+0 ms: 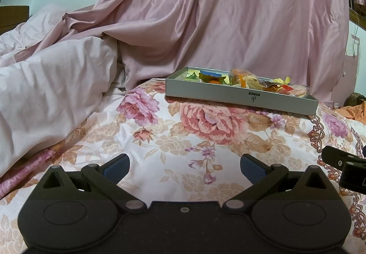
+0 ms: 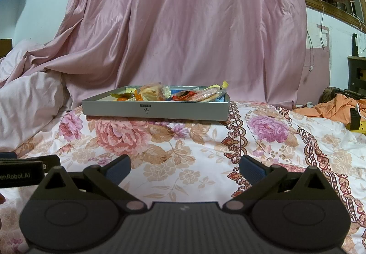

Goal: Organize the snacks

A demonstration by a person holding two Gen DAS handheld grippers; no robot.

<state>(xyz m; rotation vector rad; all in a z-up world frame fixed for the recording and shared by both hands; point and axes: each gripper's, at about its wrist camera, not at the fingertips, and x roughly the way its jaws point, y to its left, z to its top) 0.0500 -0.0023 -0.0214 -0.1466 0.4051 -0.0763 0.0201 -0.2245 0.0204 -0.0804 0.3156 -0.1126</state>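
The left gripper (image 1: 184, 168) and right gripper (image 2: 184, 168) are being held low over the floral bedspread (image 2: 205, 153), fingers spread and empty. Crinkly wrapped snacks (image 2: 155, 92) are lying in a flat grey cardboard box (image 2: 155, 112) ahead, before a pink satin curtain (image 2: 194, 25).

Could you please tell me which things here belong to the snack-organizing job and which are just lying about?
Job: grey box; wrapped snacks; left tongs and right tongs, both open.
Lying about: pink drape; white duvet; orange cloth.
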